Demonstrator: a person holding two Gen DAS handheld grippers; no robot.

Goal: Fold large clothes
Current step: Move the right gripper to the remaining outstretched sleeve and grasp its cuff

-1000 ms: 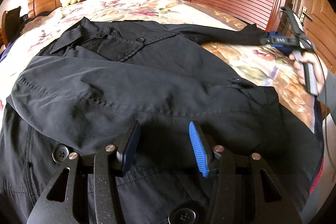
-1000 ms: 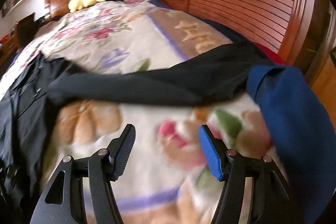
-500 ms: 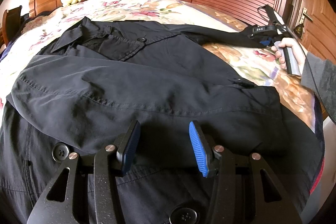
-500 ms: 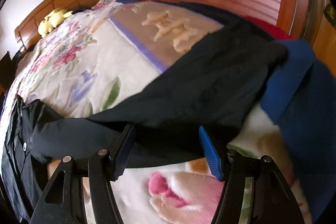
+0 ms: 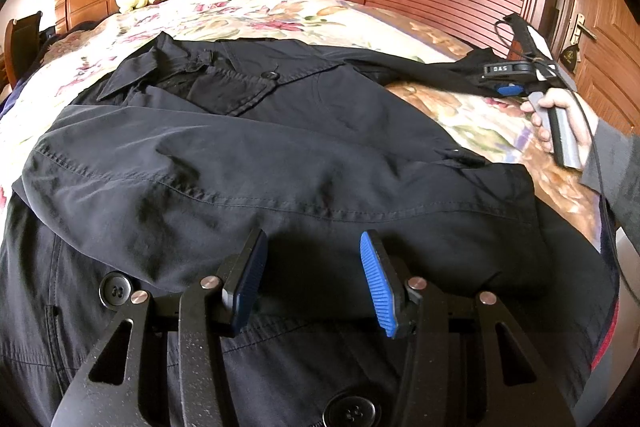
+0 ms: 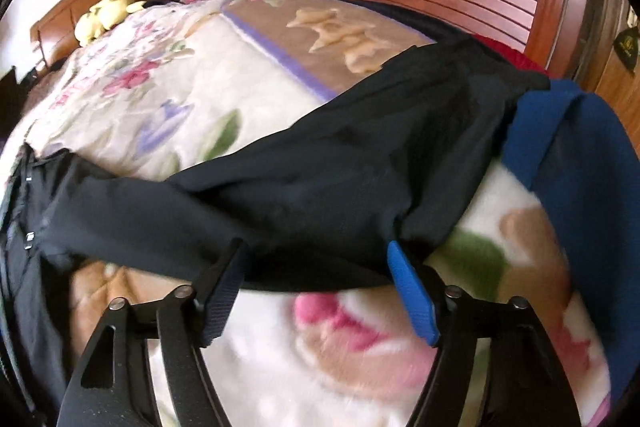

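While the left gripper (image 5: 312, 279) hovers spread, the right gripper (image 6: 316, 291) fingers have just widened astride the coat sleeve (image 6: 320, 179).

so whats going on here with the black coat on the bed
A person is folding a black coat laid out on a floral blanket. One sleeve is already folded across the body. The left gripper hovers open over that folded part. The right gripper is at the outstretched sleeve, its jaws just opened wider, the sleeve's edge between them but not yet pinched.
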